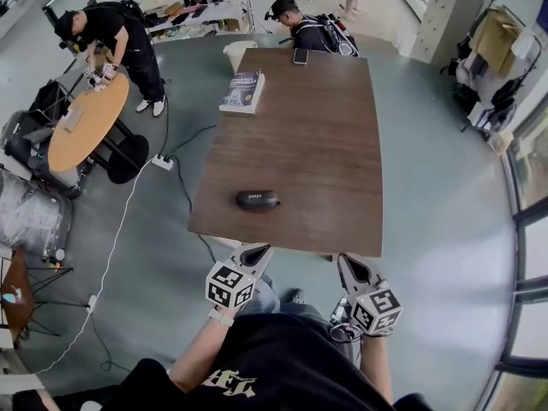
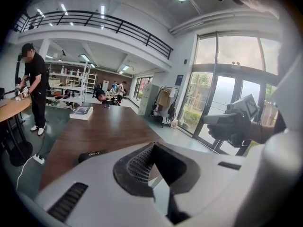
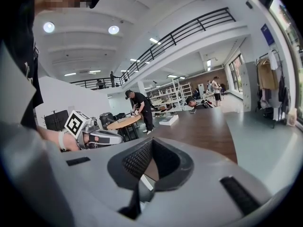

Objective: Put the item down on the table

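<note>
A black oval case lies on the brown table near its front edge, with nothing holding it. It also shows low on the left in the left gripper view as a dark case. My left gripper hangs just off the table's front edge, a little toward me from the case, shut and empty. To its right, my right gripper is also just off the front edge, its jaws together with nothing in them.
A book and a phone lie at the table's far end, where a person sits. At the left another person stands by a round wooden table. A power strip and cables lie on the floor.
</note>
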